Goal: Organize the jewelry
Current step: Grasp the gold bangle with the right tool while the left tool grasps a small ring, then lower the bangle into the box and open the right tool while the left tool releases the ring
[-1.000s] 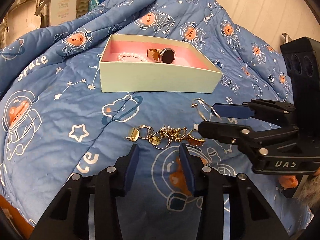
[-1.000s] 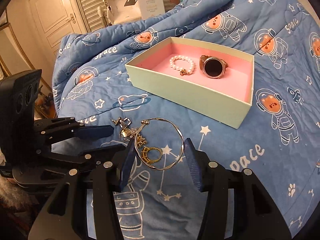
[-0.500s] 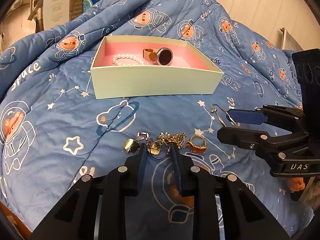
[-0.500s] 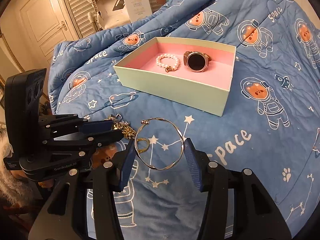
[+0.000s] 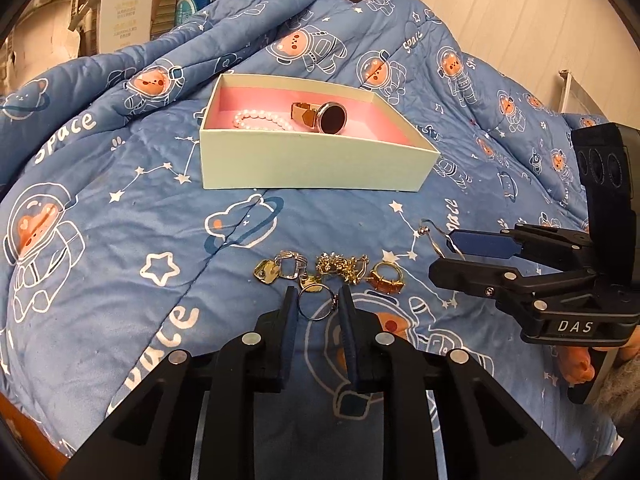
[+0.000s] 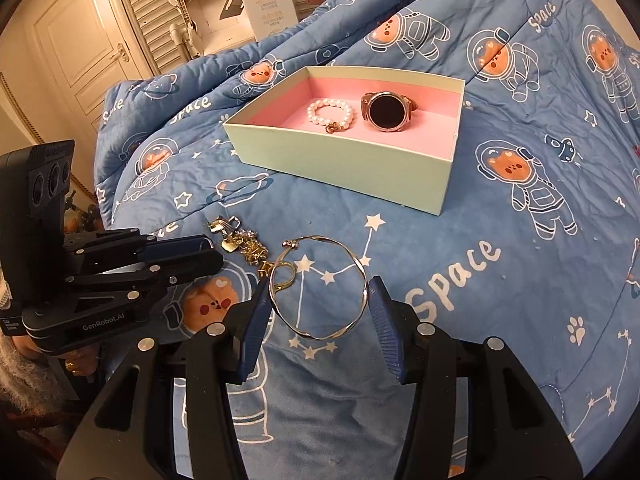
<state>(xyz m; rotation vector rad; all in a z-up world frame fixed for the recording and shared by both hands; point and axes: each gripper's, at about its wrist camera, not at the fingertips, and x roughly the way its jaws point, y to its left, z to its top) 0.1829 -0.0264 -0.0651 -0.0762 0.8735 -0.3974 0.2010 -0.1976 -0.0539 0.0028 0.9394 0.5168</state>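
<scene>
A pale green box with pink lining sits on the blue quilt; it holds a pearl bracelet and a rose-gold watch. A small pile of gold rings and charms lies in front of it. My left gripper is shut on a silver ring at the near side of the pile. My right gripper is shut on a thin gold bangle, its pads touching both sides. The box also shows in the right wrist view, with the pile at left.
The quilt rises in folds behind the box. A white carton stands at the back left. In the right wrist view a door and louvred panels are behind the bed.
My left gripper moved forward to the pile and closed from wide open onto the silver ring. My right gripper lifted slightly and drew back with the bangle held between its pads.
</scene>
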